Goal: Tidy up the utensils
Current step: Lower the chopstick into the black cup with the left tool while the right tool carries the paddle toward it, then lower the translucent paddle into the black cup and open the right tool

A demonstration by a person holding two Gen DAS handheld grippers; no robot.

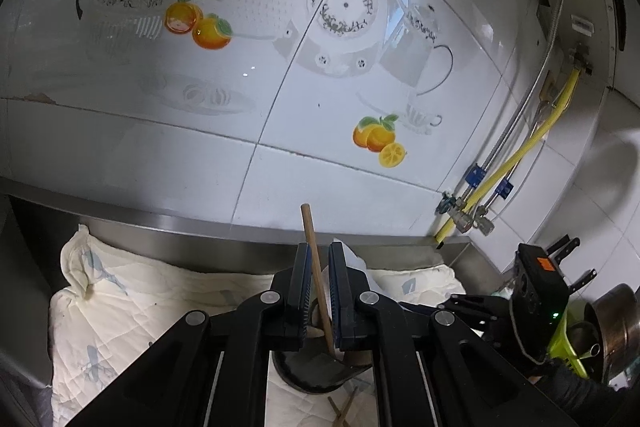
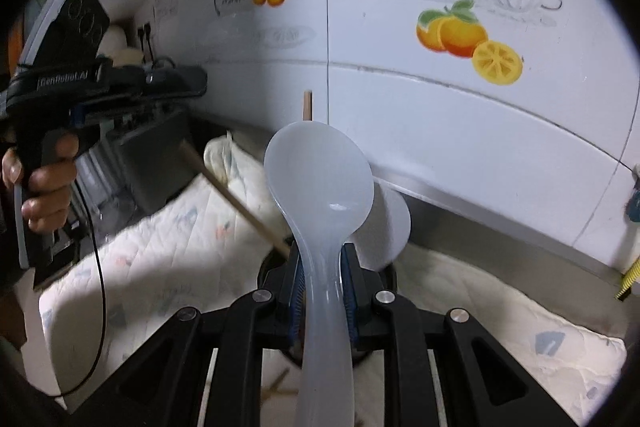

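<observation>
White plastic spoon [image 2: 320,187] sits clamped in my right claw [image 2: 322,283], bowl sticking out ahead; my left claw [image 1: 320,287] pinches a wooden stick [image 1: 316,267] above the dark holder [image 1: 316,371] below it.

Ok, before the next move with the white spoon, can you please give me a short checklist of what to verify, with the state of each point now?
1. Right gripper closed on the white spoon: ok, the pads press its handle.
2. Left gripper closed on the wooden stick: ok, the stick stands between the pads.
3. Dark holder in view below the grippers: ok, though mostly hidden.
4. Room in the holder for the spoon: cannot tell, the opening is covered.
5. Second white spoon behind the held one, out of the way: cannot tell.
6. Loose sticks on the quilted cloth not yet gathered: not ok.
</observation>
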